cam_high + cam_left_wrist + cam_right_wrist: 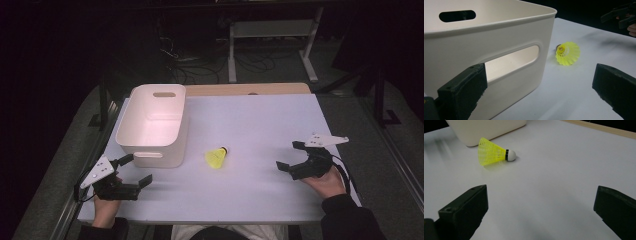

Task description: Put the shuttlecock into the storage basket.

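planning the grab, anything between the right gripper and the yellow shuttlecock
Nothing visible: bare white table lies between the open right gripper and the yellow shuttlecock, which lies on its side beside the white bin.

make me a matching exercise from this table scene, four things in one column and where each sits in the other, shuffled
Things:
1. bin
2. shuttlecock
3. left claw
4. right claw

Places or states:
A. open, at the table's right side
B. lying on its side near the table's middle
C. open, just in front of the bin
D. upright and empty, at the table's left rear

Pairs: 1-D, 2-B, 3-C, 4-A
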Tool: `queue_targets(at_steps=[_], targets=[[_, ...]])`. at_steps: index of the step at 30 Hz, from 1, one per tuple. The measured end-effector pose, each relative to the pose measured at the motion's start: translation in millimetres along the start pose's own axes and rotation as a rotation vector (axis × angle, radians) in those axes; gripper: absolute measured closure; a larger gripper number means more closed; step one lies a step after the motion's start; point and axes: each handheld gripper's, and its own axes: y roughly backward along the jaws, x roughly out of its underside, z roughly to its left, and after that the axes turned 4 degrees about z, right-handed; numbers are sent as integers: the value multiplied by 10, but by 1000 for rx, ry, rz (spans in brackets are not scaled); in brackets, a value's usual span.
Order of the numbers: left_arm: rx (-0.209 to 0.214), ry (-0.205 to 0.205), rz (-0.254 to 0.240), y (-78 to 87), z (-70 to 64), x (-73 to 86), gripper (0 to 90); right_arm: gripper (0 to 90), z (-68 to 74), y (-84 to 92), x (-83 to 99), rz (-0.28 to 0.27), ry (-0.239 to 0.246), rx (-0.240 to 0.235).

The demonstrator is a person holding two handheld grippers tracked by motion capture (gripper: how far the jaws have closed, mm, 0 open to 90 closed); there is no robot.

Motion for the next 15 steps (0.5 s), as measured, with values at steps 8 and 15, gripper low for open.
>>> queue_targets(at_steps=[8,15], targets=[[0,1,1,-1,-2,1,0,0,15,21,-2,-8,1,-2],[1,-1,2,1,-4,2,0,0,44,21,-8,-4,7,-8]])
